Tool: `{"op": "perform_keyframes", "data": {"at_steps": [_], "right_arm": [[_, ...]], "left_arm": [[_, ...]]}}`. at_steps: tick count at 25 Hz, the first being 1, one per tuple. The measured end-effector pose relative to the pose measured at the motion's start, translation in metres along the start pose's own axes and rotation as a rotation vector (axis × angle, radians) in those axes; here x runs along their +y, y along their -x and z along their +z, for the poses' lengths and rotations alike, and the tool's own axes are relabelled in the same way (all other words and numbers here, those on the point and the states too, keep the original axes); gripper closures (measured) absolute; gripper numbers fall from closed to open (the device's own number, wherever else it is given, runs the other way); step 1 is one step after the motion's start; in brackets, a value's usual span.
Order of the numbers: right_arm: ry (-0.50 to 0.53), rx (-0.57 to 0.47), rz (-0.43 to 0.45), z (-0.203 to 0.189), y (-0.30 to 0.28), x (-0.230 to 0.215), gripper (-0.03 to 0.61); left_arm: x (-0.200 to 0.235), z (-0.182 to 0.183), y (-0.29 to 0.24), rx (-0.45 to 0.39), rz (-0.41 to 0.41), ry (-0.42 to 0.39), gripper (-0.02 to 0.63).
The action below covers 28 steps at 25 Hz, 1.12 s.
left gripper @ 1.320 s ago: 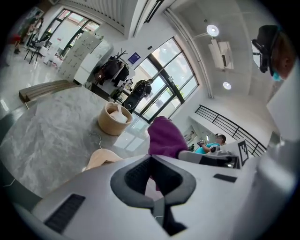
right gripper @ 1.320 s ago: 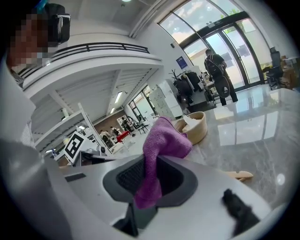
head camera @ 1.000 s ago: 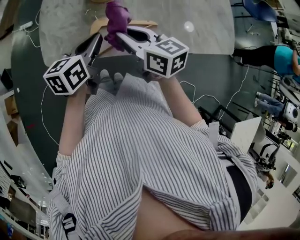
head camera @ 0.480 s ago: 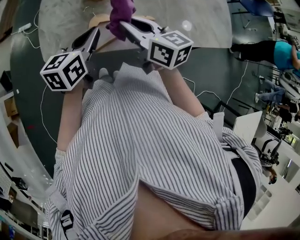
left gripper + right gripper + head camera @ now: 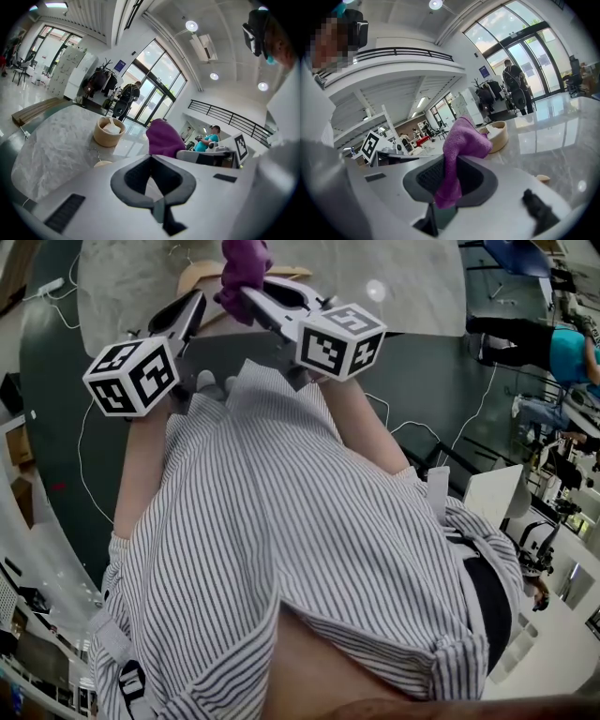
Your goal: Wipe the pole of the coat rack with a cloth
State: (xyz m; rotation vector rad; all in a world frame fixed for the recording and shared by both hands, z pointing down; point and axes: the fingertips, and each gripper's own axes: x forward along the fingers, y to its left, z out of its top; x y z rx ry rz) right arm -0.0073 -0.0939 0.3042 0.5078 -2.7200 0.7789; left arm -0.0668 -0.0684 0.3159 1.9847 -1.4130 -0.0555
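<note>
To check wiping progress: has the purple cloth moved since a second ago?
Cannot tell: the purple cloth sits slightly higher, but the grey marble tabletop shifted up likewise.

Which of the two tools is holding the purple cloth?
The right tool: the purple cloth is pinched between its jaws, while the left tool holds nothing.

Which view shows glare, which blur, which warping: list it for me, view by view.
Head view: the fisheye bends the room's edges, and a lamp glints off the marble table. Left gripper view: dark round vignette, ceiling lights blown out. Right gripper view: mosaic patch at top left, window glare on the table, purple cloth sharp in the right gripper.
</note>
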Motion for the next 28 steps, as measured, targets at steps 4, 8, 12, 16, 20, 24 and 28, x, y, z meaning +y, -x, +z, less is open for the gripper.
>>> {"op": "perform_keyframes", "data": {"at_steps": [4, 8, 12, 16, 20, 24, 28], "right_arm": [[0.019, 0.024, 0.007, -0.002, 0.000, 0.003, 0.508], [0.069, 0.036, 0.033, 0.006, -0.001, 0.000, 0.508], [0.141, 0.103, 0.064, 0.001, 0.001, 0.008, 0.508], [0.200, 0.158, 0.079, -0.006, 0.001, 0.012, 0.508], [0.217, 0.170, 0.075, -0.008, -0.002, 0.017, 0.508], [0.238, 0.169, 0.060, -0.005, -0.004, 0.021, 0.508], [0.231, 0.165, 0.047, -0.003, -0.009, 0.020, 0.508]], "left_arm": [[-0.001, -0.006, 0.003, 0.015, 0.001, -0.001, 0.603], [-0.003, -0.007, -0.003, 0.018, -0.003, -0.005, 0.603], [-0.005, -0.014, 0.001, 0.033, -0.009, 0.002, 0.603], [-0.007, -0.018, 0.001, 0.042, -0.014, 0.006, 0.603], [-0.003, -0.027, 0.004, 0.053, -0.017, 0.024, 0.603], [-0.002, -0.023, 0.008, 0.040, -0.018, 0.028, 0.603], [0.003, -0.017, 0.007, 0.020, -0.017, 0.031, 0.603]]}}
